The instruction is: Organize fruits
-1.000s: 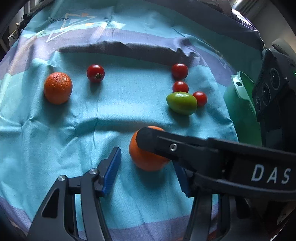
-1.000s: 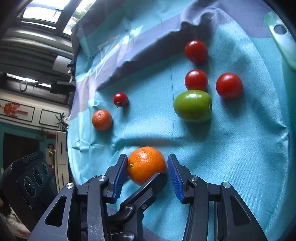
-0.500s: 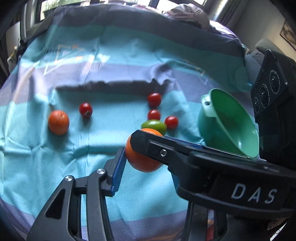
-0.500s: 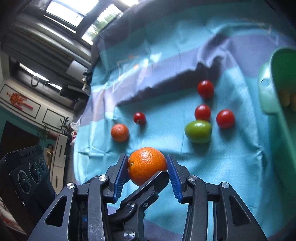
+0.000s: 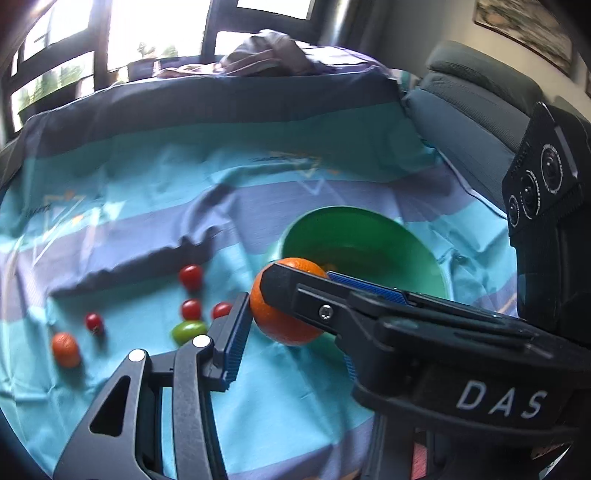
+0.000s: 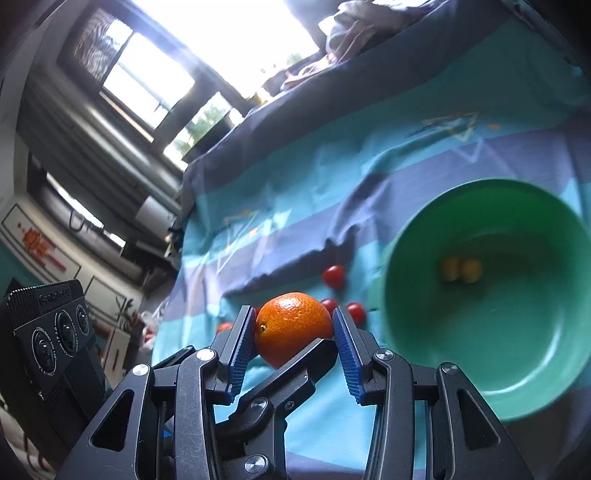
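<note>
Looks like I'm in a home, living-room type space. Work surface is draped in a striped teal and purple cloth (image 5: 147,206), more like a bedsheet or throw than a bench cover. Grey upholstered sofa or armchair (image 5: 476,122) sits just past its edge. Crumpled clothes pile (image 5: 266,55) at the far end, under big dark-framed windows (image 5: 110,40) with greenery outside. Framed picture (image 5: 524,33) on the wall. From my right wrist camera: red paper-cut decoration (image 6: 38,245) on a wall, ordinary green plastic bowl (image 6: 436,229) on the cloth.
</note>
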`<state>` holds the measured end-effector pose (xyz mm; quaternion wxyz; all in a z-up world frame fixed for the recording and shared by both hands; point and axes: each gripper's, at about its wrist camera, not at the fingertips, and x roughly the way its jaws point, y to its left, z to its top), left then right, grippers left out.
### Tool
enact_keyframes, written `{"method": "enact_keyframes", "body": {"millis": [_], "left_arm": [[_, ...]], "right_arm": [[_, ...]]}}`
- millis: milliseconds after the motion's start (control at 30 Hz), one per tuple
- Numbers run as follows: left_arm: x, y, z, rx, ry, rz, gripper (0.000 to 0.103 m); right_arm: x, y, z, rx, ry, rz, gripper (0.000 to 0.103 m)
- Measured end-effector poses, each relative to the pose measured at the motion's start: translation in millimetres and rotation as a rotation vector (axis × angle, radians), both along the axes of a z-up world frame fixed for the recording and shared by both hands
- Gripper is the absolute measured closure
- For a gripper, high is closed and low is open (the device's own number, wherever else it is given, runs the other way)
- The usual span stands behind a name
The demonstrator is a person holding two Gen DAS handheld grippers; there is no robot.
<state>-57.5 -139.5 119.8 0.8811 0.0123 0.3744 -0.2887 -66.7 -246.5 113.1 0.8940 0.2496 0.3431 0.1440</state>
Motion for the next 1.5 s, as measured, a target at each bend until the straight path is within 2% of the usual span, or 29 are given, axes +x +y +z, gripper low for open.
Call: {"method": "enact_keyframes", "body": {"millis": [200,433,1033,1167,1300,1500], "left_arm": [[7.0,-38.8,-6.2,-0.001,0.004,-0.084,0.057],[14.2,-61.6,-17.1,-0.004,0.028,-0.128,0.057],[26.6,-91.0,-44.2,-0.005,0.116,-0.194,0.057],[25.7,-88.3,-44.1,-0.009,0.120,-0.183,0.055],[19.4,-72.8,-34.8,-0.012,0.099,-0.174,0.048],[16.6,-19.2,-11.6,-0.002,0.074,-0.067,0.042]], "right_arm": [[-5.5,-40.1,-5.3,0.022,0.004,-0.094,0.057],[-5.4,-65.9,-17.0,0.049,0.045,-0.132,0.057],[1.8,-92.1,-36.7,-0.003,0.176,-0.236,0.056],[2.7,-91.5,-37.9,-0.011,0.188,-0.246,0.056],[-1.1,-87.3,-31.5,-0.046,0.168,-0.260,0.057],[-6.7,-70.2,-14.6,-0.140,0.093,-0.292,0.053]]}}
